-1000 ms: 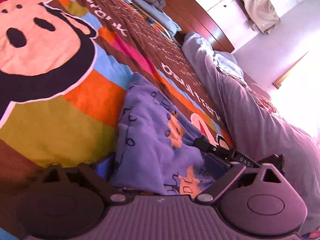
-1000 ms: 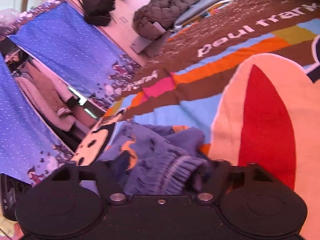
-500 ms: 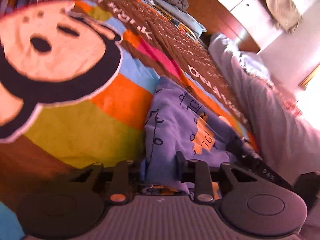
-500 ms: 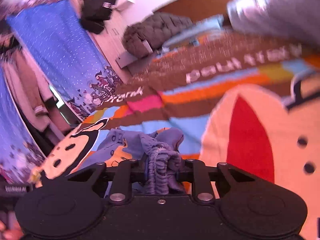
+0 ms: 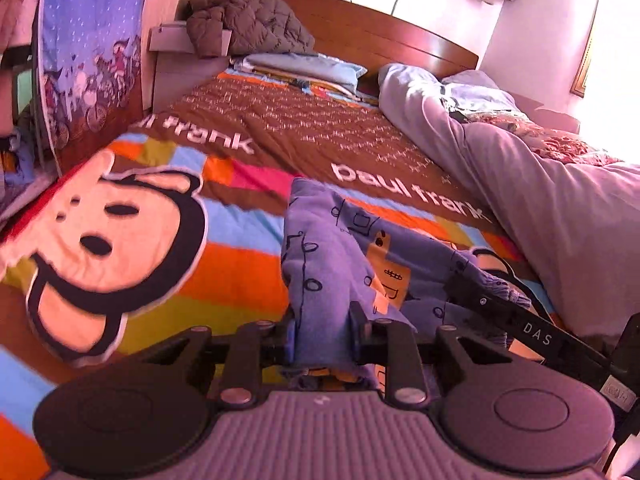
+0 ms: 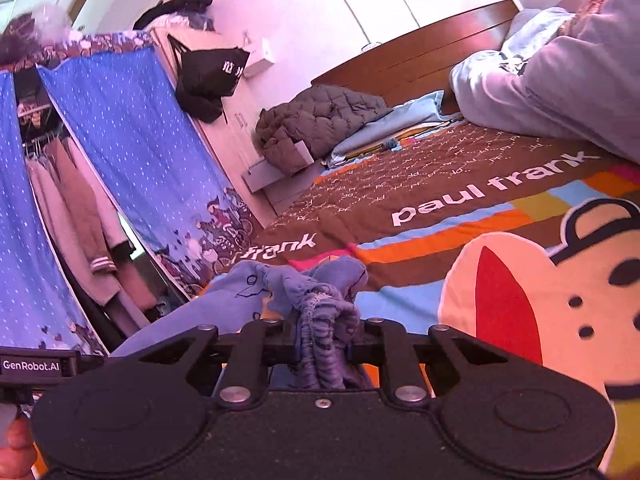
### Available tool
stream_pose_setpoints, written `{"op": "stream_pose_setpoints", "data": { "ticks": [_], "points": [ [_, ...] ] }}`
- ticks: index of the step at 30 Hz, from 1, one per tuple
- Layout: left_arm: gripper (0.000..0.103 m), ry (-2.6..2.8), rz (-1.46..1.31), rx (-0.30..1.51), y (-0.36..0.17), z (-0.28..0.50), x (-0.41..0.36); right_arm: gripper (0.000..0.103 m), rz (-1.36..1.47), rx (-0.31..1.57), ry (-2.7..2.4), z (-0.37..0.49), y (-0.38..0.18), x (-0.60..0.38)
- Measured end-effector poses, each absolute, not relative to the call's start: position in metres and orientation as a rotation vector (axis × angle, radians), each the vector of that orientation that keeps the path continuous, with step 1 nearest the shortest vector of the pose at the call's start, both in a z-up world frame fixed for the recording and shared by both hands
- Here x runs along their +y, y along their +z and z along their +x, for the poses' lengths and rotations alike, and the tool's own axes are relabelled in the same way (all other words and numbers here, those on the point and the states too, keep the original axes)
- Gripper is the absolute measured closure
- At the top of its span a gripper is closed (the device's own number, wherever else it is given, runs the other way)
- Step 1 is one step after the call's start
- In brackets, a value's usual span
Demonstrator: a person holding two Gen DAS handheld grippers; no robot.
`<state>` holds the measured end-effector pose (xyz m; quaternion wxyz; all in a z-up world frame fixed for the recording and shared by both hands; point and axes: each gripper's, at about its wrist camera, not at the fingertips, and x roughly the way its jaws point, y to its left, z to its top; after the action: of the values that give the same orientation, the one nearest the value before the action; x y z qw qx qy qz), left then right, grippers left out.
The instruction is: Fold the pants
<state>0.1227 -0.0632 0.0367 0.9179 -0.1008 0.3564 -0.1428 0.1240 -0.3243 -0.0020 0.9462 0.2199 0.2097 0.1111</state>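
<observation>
Blue printed pants (image 5: pixel 340 256) with orange motifs, bunched above the cartoon bedspread (image 5: pixel 224 272). Left hand-held gripper (image 5: pixel 322 340) pinches a fabric fold; right hand-held gripper (image 6: pixel 322 344) clamps the gathered elastic waistband (image 6: pixel 324 320).

Home bedroom, bed (image 5: pixel 360 132), headboard (image 5: pixel 384 40), wardrobe curtain (image 6: pixel 152 152)

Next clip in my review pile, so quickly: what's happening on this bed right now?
A person is working with two handheld grippers on small blue printed pants that lie on a bright cartoon bedspread. The left gripper is clamped on a bunched fold of the fabric, and the right gripper is clamped on the gathered elastic waistband. The pants are crumpled, with no neat fold made yet.
</observation>
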Motion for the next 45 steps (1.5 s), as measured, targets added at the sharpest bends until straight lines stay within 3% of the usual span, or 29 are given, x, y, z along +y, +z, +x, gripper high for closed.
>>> {"op": "stream_pose_setpoints", "data": {
  "ticks": [7, 18, 23, 30, 36, 45],
  "points": [
    [0.076, -0.309, -0.280, 0.776, 0.013, 0.100, -0.035, 0.084, 0.412, 0.427, 0.216, 0.087, 0.003, -0.304],
    [0.076, -0.515, -0.264, 0.781, -0.005, 0.140, -0.014, 0.084, 0.268, 0.447, 0.092, 0.070, 0.013, -0.263],
    [0.077, -0.528, -0.385, 0.783, -0.004, 0.175, 0.010, 0.084, 0.205, 0.481, 0.059, 0.095, 0.027, -0.246],
    [0.077, -0.412, -0.498, 0.634, 0.025, 0.198, 0.083, 0.084, 0.138, 0.438, 0.109, 0.147, 0.048, -0.197],
    [0.077, -0.250, -0.435, 0.488, 0.045, 0.204, 0.126, 0.084, 0.103, 0.397, 0.241, 0.206, 0.065, -0.133],
    [0.077, -0.167, -0.427, 0.541, 0.024, 0.219, 0.157, 0.084, 0.026, 0.463, 0.340, 0.259, 0.048, -0.074]
  ]
}}
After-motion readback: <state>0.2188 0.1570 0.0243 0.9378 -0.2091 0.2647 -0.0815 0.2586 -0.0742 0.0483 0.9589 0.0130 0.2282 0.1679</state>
